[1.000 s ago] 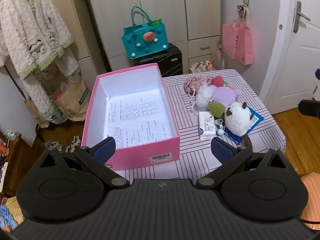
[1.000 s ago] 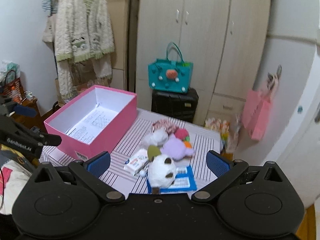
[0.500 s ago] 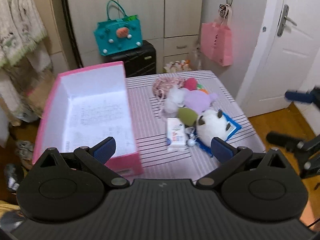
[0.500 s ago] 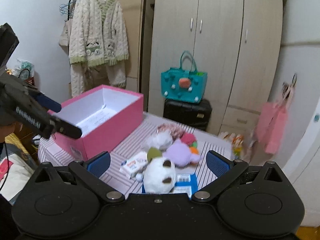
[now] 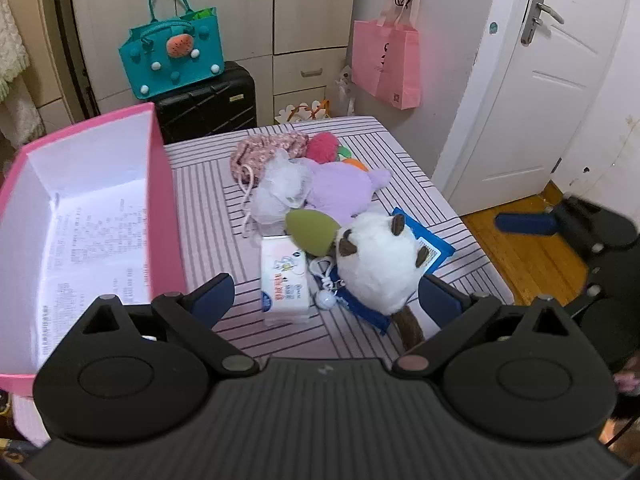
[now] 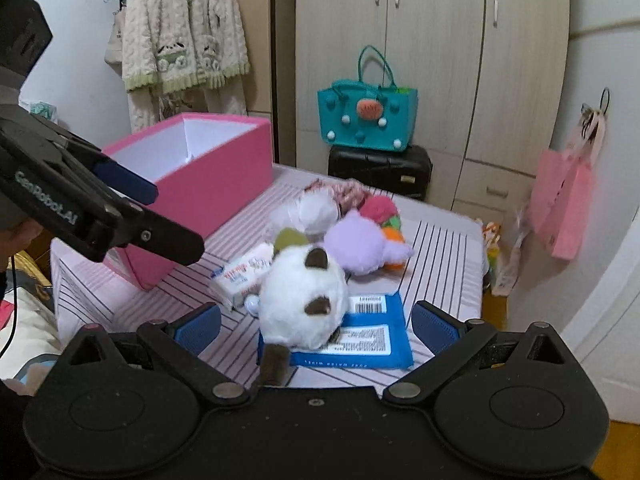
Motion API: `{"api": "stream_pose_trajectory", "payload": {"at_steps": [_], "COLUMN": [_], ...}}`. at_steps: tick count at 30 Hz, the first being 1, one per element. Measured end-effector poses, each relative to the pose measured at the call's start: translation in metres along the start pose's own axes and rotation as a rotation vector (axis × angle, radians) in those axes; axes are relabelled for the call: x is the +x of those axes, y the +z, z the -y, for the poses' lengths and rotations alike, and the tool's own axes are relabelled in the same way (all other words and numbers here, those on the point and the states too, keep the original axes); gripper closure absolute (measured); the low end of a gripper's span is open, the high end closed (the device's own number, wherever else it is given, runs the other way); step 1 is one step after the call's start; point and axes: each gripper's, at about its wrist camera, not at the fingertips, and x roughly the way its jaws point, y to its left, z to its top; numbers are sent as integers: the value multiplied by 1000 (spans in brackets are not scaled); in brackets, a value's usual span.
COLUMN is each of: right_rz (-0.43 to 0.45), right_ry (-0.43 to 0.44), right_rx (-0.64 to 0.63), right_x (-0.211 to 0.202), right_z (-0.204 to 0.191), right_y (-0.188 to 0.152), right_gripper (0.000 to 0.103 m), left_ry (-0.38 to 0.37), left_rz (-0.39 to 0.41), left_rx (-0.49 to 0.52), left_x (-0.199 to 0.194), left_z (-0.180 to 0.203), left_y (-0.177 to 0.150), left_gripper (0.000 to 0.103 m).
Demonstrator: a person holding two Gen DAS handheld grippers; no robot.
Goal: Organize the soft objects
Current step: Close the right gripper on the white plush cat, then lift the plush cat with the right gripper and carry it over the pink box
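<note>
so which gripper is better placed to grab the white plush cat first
Right, probably. The right gripper is open and lined up with the white plush cat, which sits between its fingers. The left gripper, also open, frames the tissue pack too, and the cat lies toward its right finger.

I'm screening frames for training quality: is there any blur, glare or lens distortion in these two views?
Left wrist view: the pink box is smeared at its near edge, the print on the sheet inside it soft; the door bows from the fisheye. Right wrist view: the white plush toy looks slightly soft, the wardrobe curves, dark vignette fills the top corners. No strong glare in either.
</note>
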Motion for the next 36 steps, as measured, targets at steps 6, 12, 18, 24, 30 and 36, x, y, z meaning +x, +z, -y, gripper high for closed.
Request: {"api": "stream_pose_trajectory", "payload": {"at_steps": [6, 12, 18, 24, 30, 36], "right_rz": [3, 44, 86, 114, 116, 133], "right_ry": [-12, 0, 53, 40, 11, -42], "right_rx": [8, 23, 61, 44, 37, -10], "right_x": [36, 60, 71, 71, 60, 44], "right_z": [0, 1, 3, -10, -16, -31], "right_y": [-25, -34, -39, -42, -40, -30], "right_gripper": [10, 19, 33, 39, 39, 39], "left_ry": [-15, -130, -194, -197, -215, -214], "left_rz": [44, 21, 24, 38, 49, 80], "left_rx": [2, -18, -4, 16, 22, 67], "left_x": [24, 52, 68, 69, 54, 32], "left_z": [2, 1, 5, 14, 15, 14], "left_y": [-2, -1, -8, -15, -15, -12], "left_gripper": [10, 23, 31, 48, 48, 48]}}
